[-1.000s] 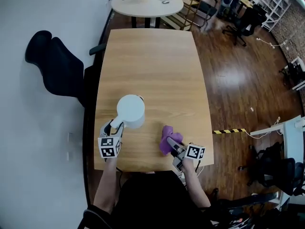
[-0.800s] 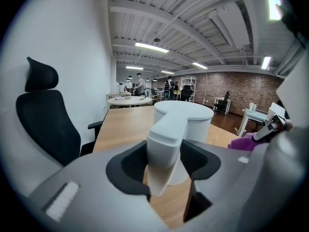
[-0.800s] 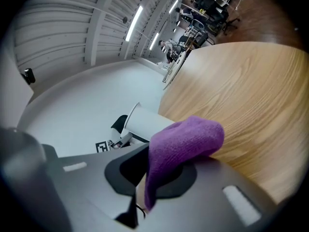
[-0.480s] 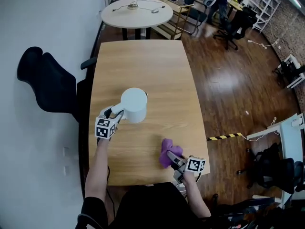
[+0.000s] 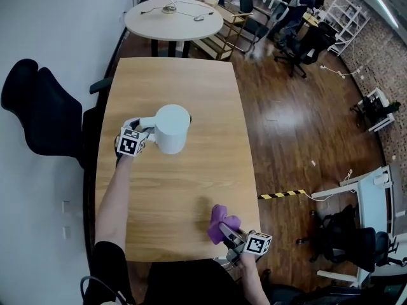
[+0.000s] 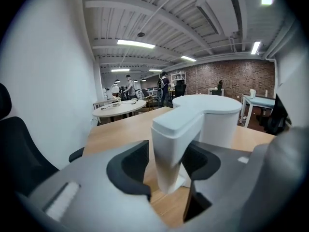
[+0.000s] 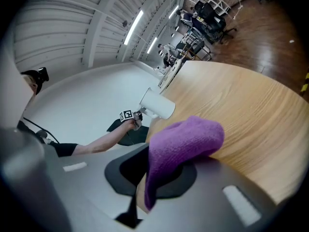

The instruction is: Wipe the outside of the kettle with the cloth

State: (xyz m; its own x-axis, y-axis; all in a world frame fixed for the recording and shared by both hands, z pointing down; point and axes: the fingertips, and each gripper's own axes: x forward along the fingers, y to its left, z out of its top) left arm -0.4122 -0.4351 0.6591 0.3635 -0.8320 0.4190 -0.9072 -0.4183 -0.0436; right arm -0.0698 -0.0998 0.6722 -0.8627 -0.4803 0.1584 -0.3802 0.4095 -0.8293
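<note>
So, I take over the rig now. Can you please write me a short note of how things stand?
Left gripper: shut on the handle of the kettle, which is upright at the left-middle of the table.
Right gripper: shut on the cloth, by the table's near edge, apart from the kettle.
Done: both things gripped.
Left: bring the cloth to the kettle and wipe its outside.

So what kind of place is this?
Probably an open-plan office or lab workspace: black office chairs on a wood floor, a round meeting table, and a brick wall.
</note>
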